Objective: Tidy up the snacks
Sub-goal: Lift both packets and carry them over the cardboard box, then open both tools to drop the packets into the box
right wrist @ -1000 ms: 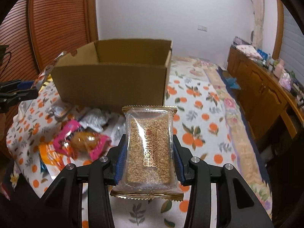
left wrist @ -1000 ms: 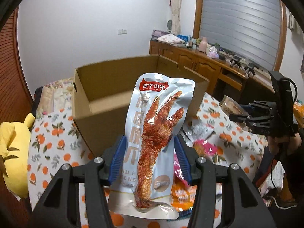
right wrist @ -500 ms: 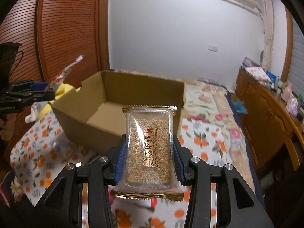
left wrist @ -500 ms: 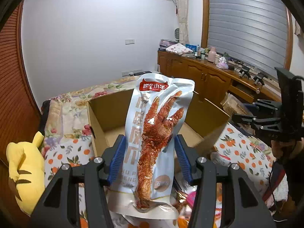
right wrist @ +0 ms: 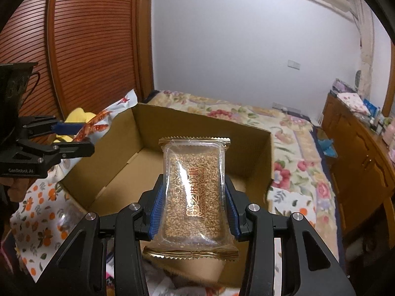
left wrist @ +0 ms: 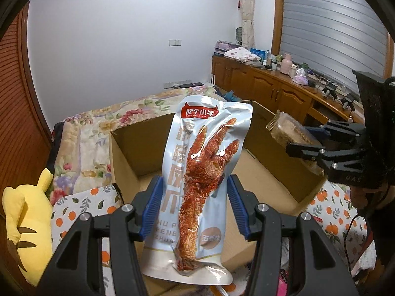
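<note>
Cardboard box (left wrist: 138, 148): open-topped, on the bed (right wrist: 44, 212); floor bare, four upright walls all round. Left claw (left wrist: 195, 209): clamped on a pale-blue chicken-foot pouch (left wrist: 200, 172), held upright above the box's near-left side. Right claw (right wrist: 193, 204): clamped on a clear sesame candy pack (right wrist: 195, 192), over the box's opposite wall. Yellow plush toy (left wrist: 24, 224) beside the box; wooden cabinet (left wrist: 271, 91) beyond.
</note>
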